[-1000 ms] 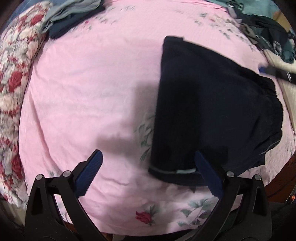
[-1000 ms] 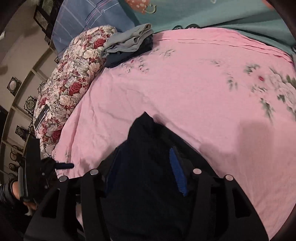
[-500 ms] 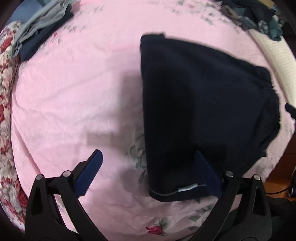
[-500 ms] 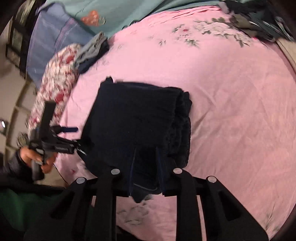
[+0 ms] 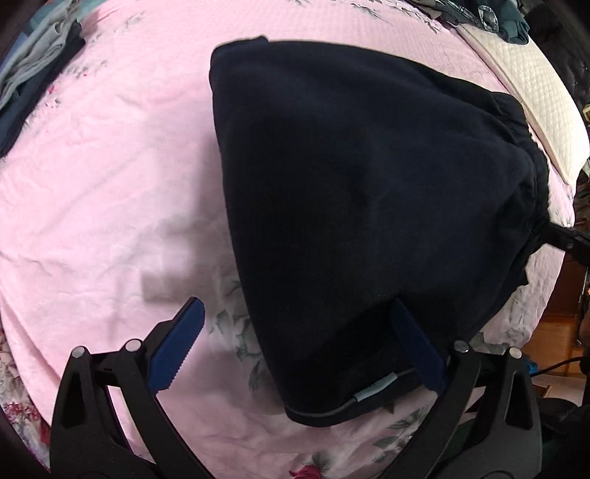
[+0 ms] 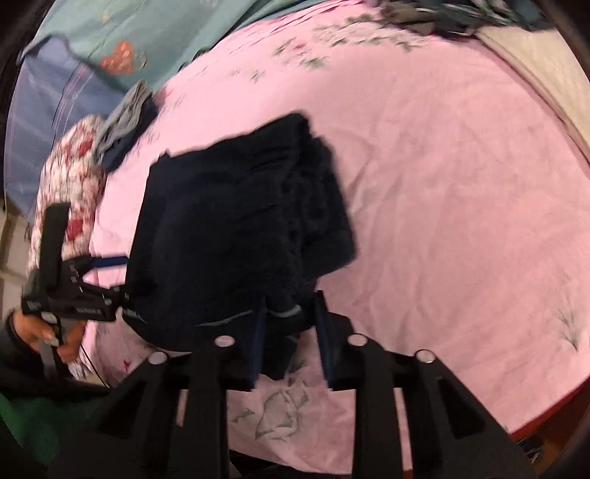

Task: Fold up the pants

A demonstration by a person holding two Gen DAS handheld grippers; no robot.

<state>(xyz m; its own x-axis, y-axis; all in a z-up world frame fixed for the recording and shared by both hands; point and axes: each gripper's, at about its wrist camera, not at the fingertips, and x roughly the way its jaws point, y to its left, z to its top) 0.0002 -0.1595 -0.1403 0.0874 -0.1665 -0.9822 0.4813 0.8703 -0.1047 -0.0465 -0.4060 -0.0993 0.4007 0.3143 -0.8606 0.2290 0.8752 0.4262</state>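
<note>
The dark navy pants [image 5: 361, 206] lie folded in a thick pile on the pink floral bedsheet [image 5: 103, 191]. My left gripper [image 5: 295, 342] is open, its blue pads wide apart over the near hem corner with the white label. In the right wrist view the pants [image 6: 236, 228] show with the waistband bunched at the right. My right gripper [image 6: 289, 331] has its pads close together on a fold of the pants' near edge. The left gripper [image 6: 107, 265] shows at the pile's left side, held by a hand.
A stack of folded grey and blue clothes [image 5: 33, 77] lies at the far left of the bed, next to a red floral pillow [image 6: 70, 177]. A white quilted mat [image 5: 531, 95] and loose dark clothes [image 5: 490, 18] lie at the far right. The bed's edge is near me.
The right gripper swung round from over the pants to their near edge and closed on a fold. The left gripper moved closer over the hem corner and stayed open.
</note>
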